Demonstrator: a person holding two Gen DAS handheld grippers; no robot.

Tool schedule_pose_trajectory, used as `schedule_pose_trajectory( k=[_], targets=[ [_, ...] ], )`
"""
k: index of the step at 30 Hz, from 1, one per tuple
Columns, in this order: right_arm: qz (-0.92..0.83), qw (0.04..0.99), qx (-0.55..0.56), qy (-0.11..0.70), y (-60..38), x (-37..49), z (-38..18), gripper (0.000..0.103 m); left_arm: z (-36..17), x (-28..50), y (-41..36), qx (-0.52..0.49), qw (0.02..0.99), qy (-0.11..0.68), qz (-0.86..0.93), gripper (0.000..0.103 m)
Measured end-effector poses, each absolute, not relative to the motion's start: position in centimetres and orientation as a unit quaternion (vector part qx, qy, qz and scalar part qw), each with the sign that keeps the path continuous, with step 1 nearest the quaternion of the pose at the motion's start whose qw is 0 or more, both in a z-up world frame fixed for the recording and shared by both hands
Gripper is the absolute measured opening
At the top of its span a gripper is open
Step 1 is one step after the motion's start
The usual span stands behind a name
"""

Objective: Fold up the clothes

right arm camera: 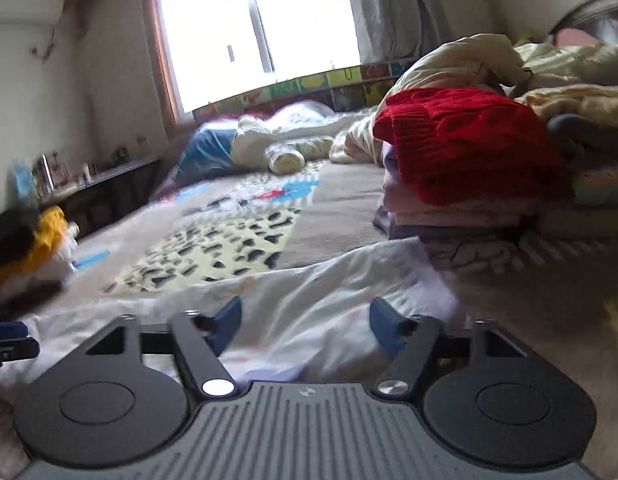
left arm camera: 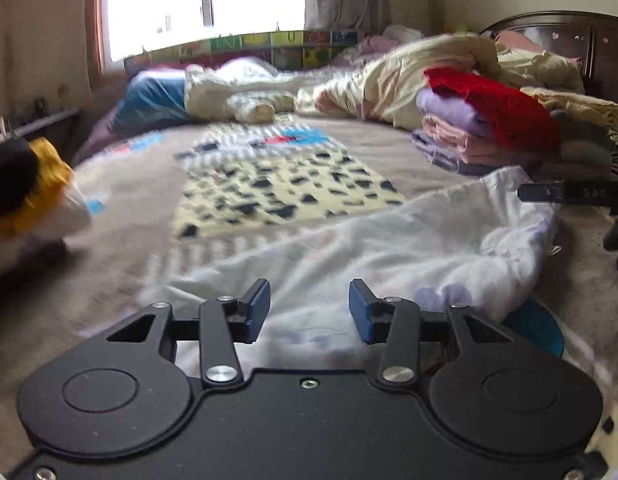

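Note:
A white garment with a faint pastel print (left arm camera: pixel 389 248) lies crumpled on the bed just ahead of both grippers; it also shows in the right wrist view (right arm camera: pixel 329 300). My left gripper (left arm camera: pixel 309 312) is open and empty just above its near edge. My right gripper (right arm camera: pixel 305 326) is open and empty above the same garment. The right gripper's black finger shows at the right edge of the left wrist view (left arm camera: pixel 569 192). A stack of folded clothes topped by a red knit (left arm camera: pixel 493 108) stands at the right, also in the right wrist view (right arm camera: pixel 469 148).
The bed has a grey patterned blanket (left arm camera: pixel 277 184). A pile of black, yellow and white clothes (left arm camera: pixel 25 188) lies at the left. A cream duvet (left arm camera: pixel 409 76) and pillows lie at the back near the dark headboard (left arm camera: pixel 569 36). A window is beyond.

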State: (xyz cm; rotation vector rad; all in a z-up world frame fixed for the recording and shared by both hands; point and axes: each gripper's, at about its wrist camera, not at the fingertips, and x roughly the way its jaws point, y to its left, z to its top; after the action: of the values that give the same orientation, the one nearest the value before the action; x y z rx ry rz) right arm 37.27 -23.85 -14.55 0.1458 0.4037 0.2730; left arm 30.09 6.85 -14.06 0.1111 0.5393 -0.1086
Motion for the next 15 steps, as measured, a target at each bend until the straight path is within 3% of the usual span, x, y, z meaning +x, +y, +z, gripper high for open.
schedule_pose_trajectory(
  k=[2,5,7,12,15],
  targets=[
    [0.108,0.967,0.073,0.219,-24.8,38.4,-14.8,0.066,-15.7,31.1,6.2,0.073,0.956,0.280,-0.049,0.050],
    [0.069,0.970,0.077,0.218,-26.1,39.0,-14.8,0.074,-15.9,31.8,5.9,0.072,0.953,0.291,-0.043,0.052],
    [0.052,0.971,0.077,0.219,-26.8,39.6,-14.9,0.073,-15.6,31.6,6.0,0.063,0.953,0.292,-0.043,0.052],
    [0.088,0.962,0.092,0.243,-27.3,40.7,-15.8,0.024,-14.5,30.6,5.7,0.058,0.956,0.287,-0.030,0.052],
    [0.087,0.967,0.096,0.218,-27.8,39.9,-15.1,0.011,-14.1,30.9,5.0,0.063,0.956,0.285,-0.027,0.052]
  ],
)
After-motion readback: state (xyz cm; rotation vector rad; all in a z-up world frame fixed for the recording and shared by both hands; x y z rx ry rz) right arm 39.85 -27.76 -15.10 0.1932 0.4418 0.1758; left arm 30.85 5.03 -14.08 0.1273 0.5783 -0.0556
